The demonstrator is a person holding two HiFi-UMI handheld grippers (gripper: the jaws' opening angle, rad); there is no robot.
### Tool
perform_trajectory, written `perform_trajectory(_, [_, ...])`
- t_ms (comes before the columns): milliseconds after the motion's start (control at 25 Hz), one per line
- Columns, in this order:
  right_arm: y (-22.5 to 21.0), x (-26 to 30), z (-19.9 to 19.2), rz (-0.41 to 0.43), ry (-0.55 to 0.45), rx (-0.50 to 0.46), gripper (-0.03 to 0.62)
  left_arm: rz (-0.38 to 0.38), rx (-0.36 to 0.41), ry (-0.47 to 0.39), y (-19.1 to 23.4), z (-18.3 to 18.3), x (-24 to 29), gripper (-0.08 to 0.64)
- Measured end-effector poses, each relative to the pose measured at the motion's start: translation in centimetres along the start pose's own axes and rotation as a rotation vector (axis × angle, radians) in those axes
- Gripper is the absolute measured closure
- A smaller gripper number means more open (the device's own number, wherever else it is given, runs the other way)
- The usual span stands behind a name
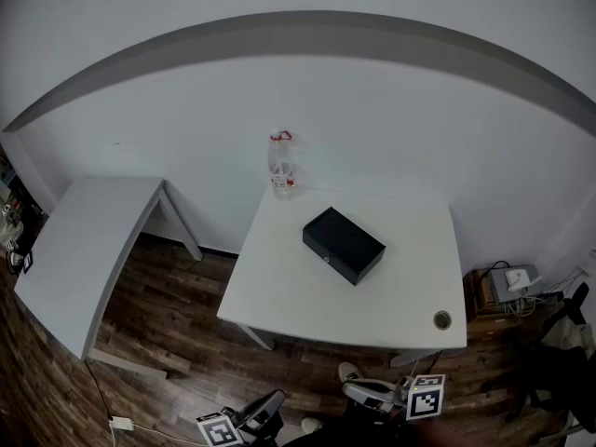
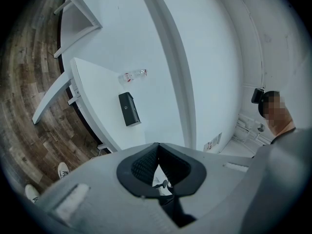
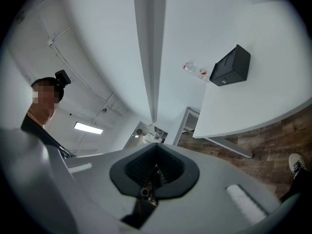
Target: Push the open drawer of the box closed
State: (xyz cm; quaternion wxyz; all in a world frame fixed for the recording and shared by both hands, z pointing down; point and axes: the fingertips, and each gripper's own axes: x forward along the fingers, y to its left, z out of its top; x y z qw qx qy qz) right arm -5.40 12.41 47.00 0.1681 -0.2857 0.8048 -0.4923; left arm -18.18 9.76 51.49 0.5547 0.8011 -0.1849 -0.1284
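Table (image 1: pixel 307 296) carries the box (image 1: pixel 343 244) mid-top; drawer (image 1: pixel 333 263) looks flush, likely shut, though it's too far off to be sure; your left gripper (image 2: pixel 158 150) and right gripper (image 3: pixel 156 152) hang low, well apart from it, jaws together, empty; check the front close-up before pushing.

The head camera looks down from high up, far from the white table (image 1: pixel 279 287) and black box (image 1: pixel 343 245). The cameras on the left gripper (image 2: pixel 157 155) and right gripper (image 3: pixel 155 157) look past their jaws, tipped sideways, at that same box far ahead.
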Motion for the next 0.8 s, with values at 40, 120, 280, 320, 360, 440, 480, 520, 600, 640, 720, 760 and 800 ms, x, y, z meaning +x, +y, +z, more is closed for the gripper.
perform_trajectory(40, [-0.1,-0.1,-0.1,-0.001,0.003,-0.001,0.589,0.0,-0.003,-0.001,0.0,0.0,0.0,0.557])
perform_trajectory(120, [-0.2,-0.1,-0.2,-0.003,0.008,-0.003,0.589,0.002,-0.002,0.004,0.1,-0.2,-0.1,0.558])
perform_trajectory(280, [-0.1,0.0,-0.5,0.0,0.017,-0.006,0.589,0.007,0.003,0.014,0.0,-0.5,-0.1,0.558])
perform_trajectory(320, [-0.1,-0.1,-0.5,0.001,0.015,-0.006,0.589,0.005,0.002,0.014,-0.1,-0.6,-0.1,0.558])
perform_trajectory(360, [0.0,-0.2,-0.5,0.001,0.014,-0.006,0.589,0.004,0.002,0.015,-0.1,-0.7,0.0,0.558])
perform_trajectory(440, [-0.1,-0.4,-0.5,0.0,0.015,-0.004,0.589,0.001,-0.002,0.013,-0.2,-0.8,0.1,0.558])
perform_trajectory(480, [-0.1,-0.5,-0.5,0.0,0.017,-0.003,0.589,-0.001,-0.005,0.01,-0.3,-0.8,0.1,0.558])
perform_trajectory(520, [-0.1,-0.6,-0.6,0.0,0.019,-0.003,0.589,-0.001,-0.006,0.009,-0.4,-0.8,0.1,0.558])
perform_trajectory(600, [-0.1,-0.7,-0.6,0.003,0.022,-0.003,0.589,0.002,-0.006,0.007,-0.4,-1.0,0.1,0.558])
perform_trajectory(640, [0.0,-0.7,-0.6,0.004,0.023,-0.003,0.589,0.001,-0.007,0.004,-0.5,-1.0,0.1,0.558])
perform_trajectory(720, [0.0,-0.8,-0.7,0.005,0.025,-0.002,0.589,0.001,-0.008,0.002,-0.4,-1.1,0.1,0.558])
perform_trajectory(760, [0.0,-0.8,-0.7,0.006,0.025,-0.002,0.589,0.002,-0.009,0.002,-0.4,-1.1,0.1,0.558])
perform_trajectory(800, [0.0,-0.9,-0.7,0.006,0.026,-0.002,0.589,0.003,-0.009,0.001,-0.3,-1.2,0.1,0.558])
